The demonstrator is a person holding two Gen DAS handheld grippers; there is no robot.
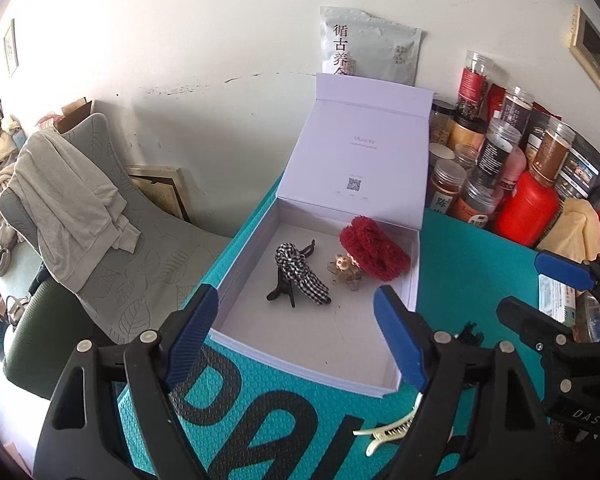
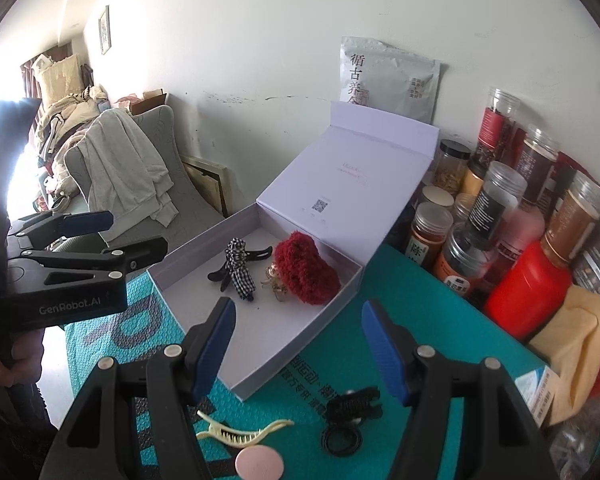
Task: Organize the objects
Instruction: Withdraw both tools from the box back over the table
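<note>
An open white box (image 1: 414, 280) lies on the teal mat (image 1: 472, 264). Inside it are a black-and-white checked bow clip (image 1: 300, 276), a fuzzy red clip (image 1: 374, 252) and a small gold claw clip (image 1: 346, 270). My left gripper (image 1: 296, 336) hovers open over the box's near end, with nothing between its fingers. My right gripper (image 2: 300, 346) is open and empty above the box's near corner (image 2: 244, 392). In front of it on the mat lie a cream clip (image 2: 240, 434), a black claw clip (image 2: 354, 402), black hair ties (image 2: 340, 440) and a pink disc (image 2: 258, 464).
Several jars (image 1: 496, 148) and a red bottle (image 1: 526, 208) crowd the back right, with a yellow cloth (image 2: 576, 344) beside them. The box lid (image 1: 360, 152) stands upright against a silver pouch (image 1: 370, 46). A chair with a grey garment (image 1: 68, 208) stands left of the table.
</note>
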